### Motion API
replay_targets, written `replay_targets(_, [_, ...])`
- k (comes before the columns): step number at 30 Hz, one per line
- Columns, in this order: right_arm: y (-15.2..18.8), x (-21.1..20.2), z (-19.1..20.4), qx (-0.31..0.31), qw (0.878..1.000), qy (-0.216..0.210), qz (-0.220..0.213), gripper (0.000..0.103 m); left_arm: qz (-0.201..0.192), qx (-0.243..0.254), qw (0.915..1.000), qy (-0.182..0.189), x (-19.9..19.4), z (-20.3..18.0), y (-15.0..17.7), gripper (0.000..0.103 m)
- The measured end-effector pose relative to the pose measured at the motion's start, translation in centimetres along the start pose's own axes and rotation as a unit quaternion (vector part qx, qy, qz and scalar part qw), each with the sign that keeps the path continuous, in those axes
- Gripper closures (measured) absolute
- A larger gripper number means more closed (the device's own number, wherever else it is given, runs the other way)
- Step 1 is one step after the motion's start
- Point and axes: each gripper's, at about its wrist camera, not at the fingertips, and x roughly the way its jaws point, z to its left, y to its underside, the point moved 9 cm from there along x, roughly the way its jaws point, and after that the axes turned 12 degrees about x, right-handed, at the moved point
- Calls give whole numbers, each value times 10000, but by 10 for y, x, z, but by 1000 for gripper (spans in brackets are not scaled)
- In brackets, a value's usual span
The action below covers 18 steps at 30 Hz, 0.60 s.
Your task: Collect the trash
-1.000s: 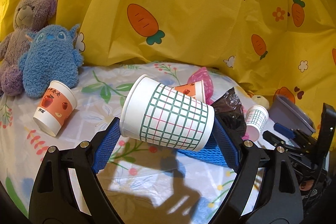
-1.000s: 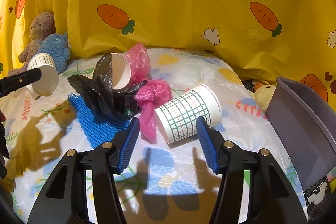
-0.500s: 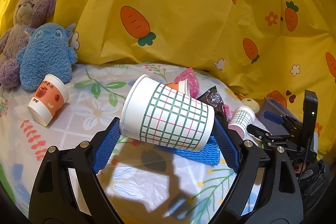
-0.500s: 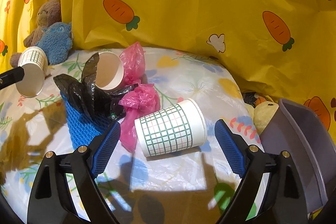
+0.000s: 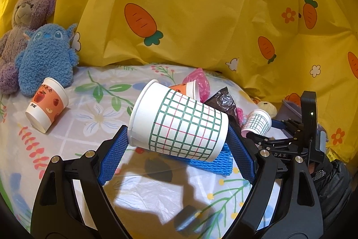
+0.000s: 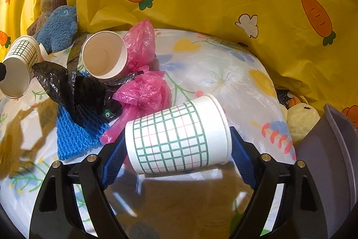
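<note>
My left gripper [image 5: 176,129] is shut on a green-checked paper cup [image 5: 179,124], held sideways end to end above the table. In the right wrist view that held cup [image 6: 18,66] shows at the far left. A second checked cup [image 6: 176,136] lies on its side on the flowered table cover. My right gripper [image 6: 176,134] straddles it with its jaws closing, the blue pads [image 6: 114,156] touching its base and rim. The left wrist view shows this cup [image 5: 257,122] small beside the right gripper [image 5: 268,138].
Behind the cup lie pink bags [image 6: 143,95], a black bag [image 6: 73,86], a blue foam net [image 6: 76,138] and an open orange cup [image 6: 104,55]. Another orange cup [image 5: 47,104] lies by the plush toys [image 5: 47,57]. A grey bin [image 6: 331,160] stands at right.
My right gripper opened wide, moved forward and down over the lying checked cup, and now closes on its ends. The left gripper keeps its cup and has barely moved.
</note>
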Motion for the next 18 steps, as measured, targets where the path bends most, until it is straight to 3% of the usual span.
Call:
replay_targets(9, [1,-15,2,42,9996,-18,-273,23,-1,-57,10000,-7,0,0,2,18])
replay_targets(18, [1,-66,16,257,9962,-209,-809,23,-82,-68,9999,-54,-10,-6,3,18])
